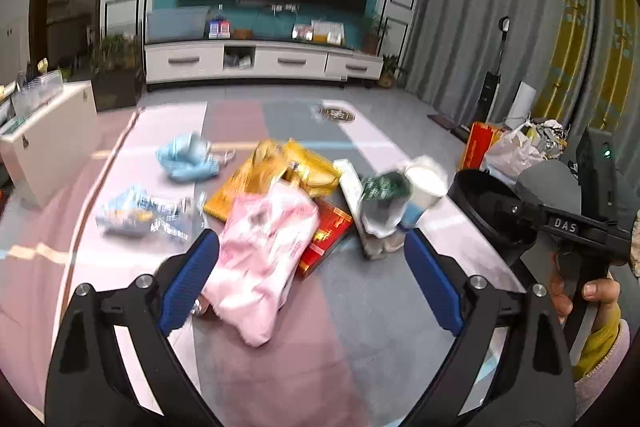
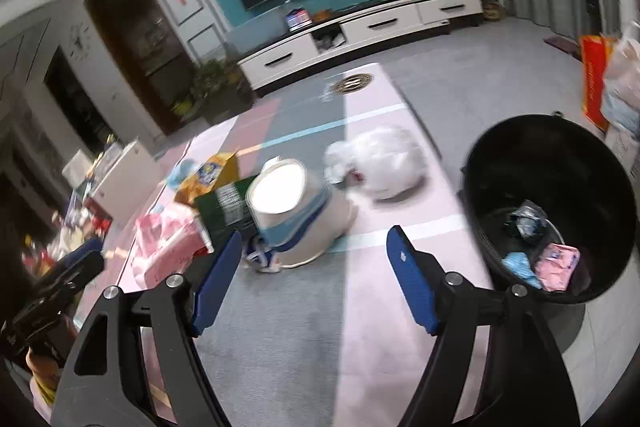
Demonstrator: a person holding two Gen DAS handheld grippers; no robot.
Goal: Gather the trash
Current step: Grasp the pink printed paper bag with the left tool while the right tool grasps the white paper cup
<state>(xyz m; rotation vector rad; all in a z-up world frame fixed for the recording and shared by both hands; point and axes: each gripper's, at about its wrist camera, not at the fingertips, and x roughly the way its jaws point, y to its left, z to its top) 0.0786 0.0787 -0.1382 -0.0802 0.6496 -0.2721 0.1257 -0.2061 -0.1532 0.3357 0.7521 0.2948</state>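
Note:
Trash lies in a pile on the floor mat. In the left wrist view I see a pink plastic bag (image 1: 264,247), a red box (image 1: 328,239), a yellow pack (image 1: 276,175), a green wrapper (image 1: 384,195), a paper cup (image 1: 424,187), a blue wad (image 1: 184,157) and a clear wrapper (image 1: 144,215). My left gripper (image 1: 312,279) is open, with the pink bag between its fingers. My right gripper (image 2: 314,279) is open and empty, just in front of the paper cup (image 2: 288,211). A white crumpled bag (image 2: 380,159) lies beyond. The black bin (image 2: 552,203) at right holds several pieces.
A white TV cabinet (image 1: 260,61) stands at the far wall. A white box (image 1: 48,139) sits at the left. A red box (image 1: 478,143) and plastic bags (image 1: 516,147) stand at the right near the curtain. A potted plant (image 1: 116,75) is at the back left.

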